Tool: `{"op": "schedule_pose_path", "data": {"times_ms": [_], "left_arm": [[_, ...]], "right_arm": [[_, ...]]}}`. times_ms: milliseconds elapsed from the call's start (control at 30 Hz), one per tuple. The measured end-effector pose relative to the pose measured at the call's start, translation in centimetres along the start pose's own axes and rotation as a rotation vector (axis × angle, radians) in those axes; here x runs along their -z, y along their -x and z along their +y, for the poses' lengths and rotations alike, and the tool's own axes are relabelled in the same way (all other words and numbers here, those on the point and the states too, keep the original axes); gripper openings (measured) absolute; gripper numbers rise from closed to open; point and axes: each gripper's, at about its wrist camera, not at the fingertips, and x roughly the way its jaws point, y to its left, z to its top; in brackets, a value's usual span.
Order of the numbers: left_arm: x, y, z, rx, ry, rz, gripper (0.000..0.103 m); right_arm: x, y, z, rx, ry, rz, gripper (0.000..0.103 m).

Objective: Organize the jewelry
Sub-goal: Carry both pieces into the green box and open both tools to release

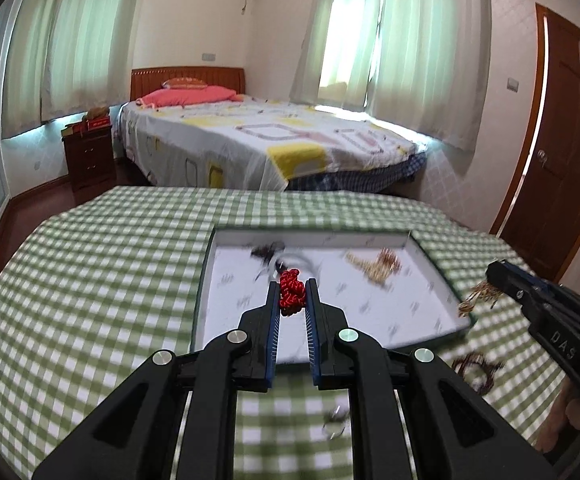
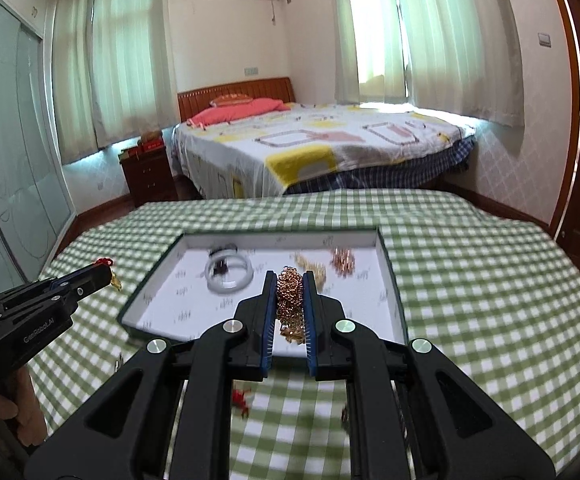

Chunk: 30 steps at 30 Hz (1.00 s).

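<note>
A shallow white tray (image 1: 430, 280) (image 2: 157, 280) lies on the green checked tablecloth. My left gripper (image 1: 292, 286) is shut on a red knotted cord piece (image 1: 291, 290) and holds it above the tray's near left part. My right gripper (image 2: 290, 280) is shut on a gold chain bundle (image 2: 290, 300) above the tray's near edge; it also shows in the left wrist view (image 1: 494, 276) with gold chain (image 1: 476, 298) hanging from it. Inside the tray lie a pale bangle (image 2: 229, 272), a dark piece (image 1: 267, 250), a gold piece (image 1: 370, 268) and a copper piece (image 2: 342, 261).
Loose jewelry lies on the cloth near me: a dark bead loop (image 1: 476, 366), a clear ring (image 1: 336, 424) and a small red piece (image 2: 241, 398). Beyond the table stand a bed (image 1: 265, 140), a nightstand (image 1: 89, 156) and a wooden door (image 1: 562, 152).
</note>
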Motion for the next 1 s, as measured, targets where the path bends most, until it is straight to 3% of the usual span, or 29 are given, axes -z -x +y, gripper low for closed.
{"op": "schedule_pose_path", "data": {"times_ms": [200, 367, 700, 1000], "left_arm": [[-3.2, -1.6, -1.9, 0.027, -0.028, -0.065, 0.013], [-4.3, -4.5, -3.4, 0.045, -0.042, -0.061, 0.013], [-1.2, -13.0, -4.7, 0.026, -0.05, 0.117, 0.013], [0.8, -16.6, -4.5, 0.003, -0.037, 0.241, 0.013]], "right_arm": [[-2.8, -1.7, -0.4, 0.01, 0.018, -0.048, 0.013], [-3.4, -3.9, -1.2, 0.021, 0.025, -0.051, 0.013], [0.1, -11.2, -3.4, 0.023, -0.009, 0.091, 0.013], [2.2, -15.0, -4.3, 0.037, -0.019, 0.216, 0.013]]}}
